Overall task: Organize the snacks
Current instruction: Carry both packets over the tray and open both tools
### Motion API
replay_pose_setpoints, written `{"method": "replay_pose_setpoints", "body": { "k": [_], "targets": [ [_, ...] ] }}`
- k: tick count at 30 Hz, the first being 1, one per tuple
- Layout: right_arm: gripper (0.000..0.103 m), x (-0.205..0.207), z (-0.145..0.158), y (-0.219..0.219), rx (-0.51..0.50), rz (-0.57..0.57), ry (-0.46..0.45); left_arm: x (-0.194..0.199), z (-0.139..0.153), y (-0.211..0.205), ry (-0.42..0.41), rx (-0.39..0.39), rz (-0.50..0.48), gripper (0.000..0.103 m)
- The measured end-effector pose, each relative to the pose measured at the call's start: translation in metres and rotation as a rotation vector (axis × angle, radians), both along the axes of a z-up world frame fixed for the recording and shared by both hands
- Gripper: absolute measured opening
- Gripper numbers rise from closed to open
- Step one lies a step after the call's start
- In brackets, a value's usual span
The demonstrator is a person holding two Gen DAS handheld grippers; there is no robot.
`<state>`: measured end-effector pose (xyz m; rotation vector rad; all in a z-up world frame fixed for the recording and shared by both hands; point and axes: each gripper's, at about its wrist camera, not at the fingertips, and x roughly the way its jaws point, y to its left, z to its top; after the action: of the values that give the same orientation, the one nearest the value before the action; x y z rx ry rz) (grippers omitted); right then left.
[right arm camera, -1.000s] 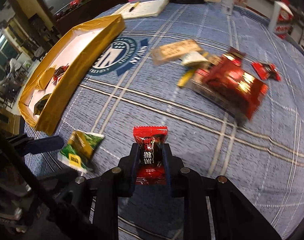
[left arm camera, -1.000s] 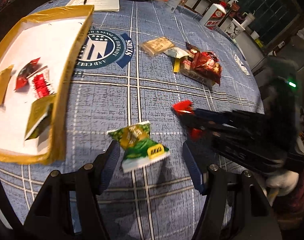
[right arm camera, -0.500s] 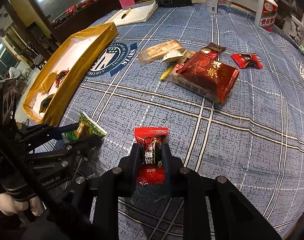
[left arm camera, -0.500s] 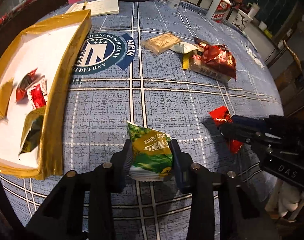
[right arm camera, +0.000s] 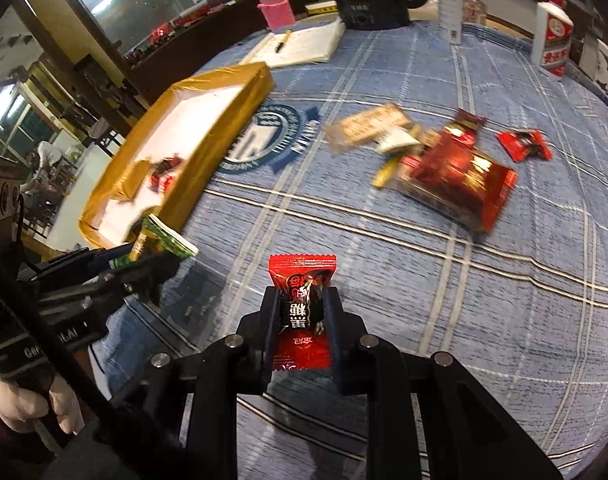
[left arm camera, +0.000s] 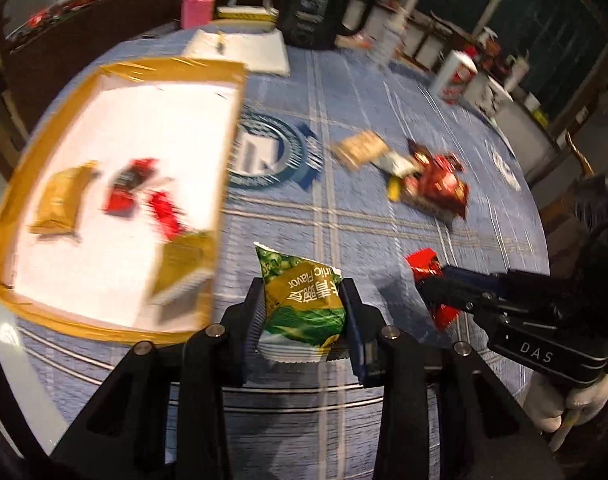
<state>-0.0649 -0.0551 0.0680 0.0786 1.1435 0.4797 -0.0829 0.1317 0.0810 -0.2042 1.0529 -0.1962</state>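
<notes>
My left gripper (left arm camera: 302,308) pinches a green snack packet (left arm camera: 302,300), my right gripper (right arm camera: 302,316) a red candy (right arm camera: 302,312), above the blue checked tablecloth (right arm camera: 504,280) by a gold-edged tray (left arm camera: 220,184).

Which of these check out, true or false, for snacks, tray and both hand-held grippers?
1. The left hand-held gripper grips a green snack packet. True.
2. The right hand-held gripper is empty. False: it is shut on a red candy packet.
3. The gold-rimmed tray already holds some packets. True.
4. Every snack is off the tablecloth. False: a snack pile and a small red packet lie there.
5. A pen lies on the notebook. True.
</notes>
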Motion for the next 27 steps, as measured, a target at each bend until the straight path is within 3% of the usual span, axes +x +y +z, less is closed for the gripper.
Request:
{"method": "replay_pose_setpoints", "body": {
  "k": [9, 15, 20, 27],
  "targets": [
    [0.021, 0.016, 0.018, 0.054, 0.039, 0.037, -0.018, 0.016, 0.02, 0.088, -0.052, 0.033, 0.123, 0.038],
    [0.021, 0.04, 0.032, 0.102, 0.061, 0.066, -0.035, 0.046, 0.026, 0.137, -0.076, 0.045, 0.141, 0.039],
    [0.021, 0.062, 0.037, 0.157, 0.055, 0.103, -0.063, 0.081, 0.018, 0.166, -0.061, 0.006, 0.142, 0.039],
    [0.021, 0.098, 0.022, 0.216, 0.02, 0.112, -0.056, 0.126, -0.008, 0.196, -0.002, -0.053, 0.142, 0.039]
  ]
}}
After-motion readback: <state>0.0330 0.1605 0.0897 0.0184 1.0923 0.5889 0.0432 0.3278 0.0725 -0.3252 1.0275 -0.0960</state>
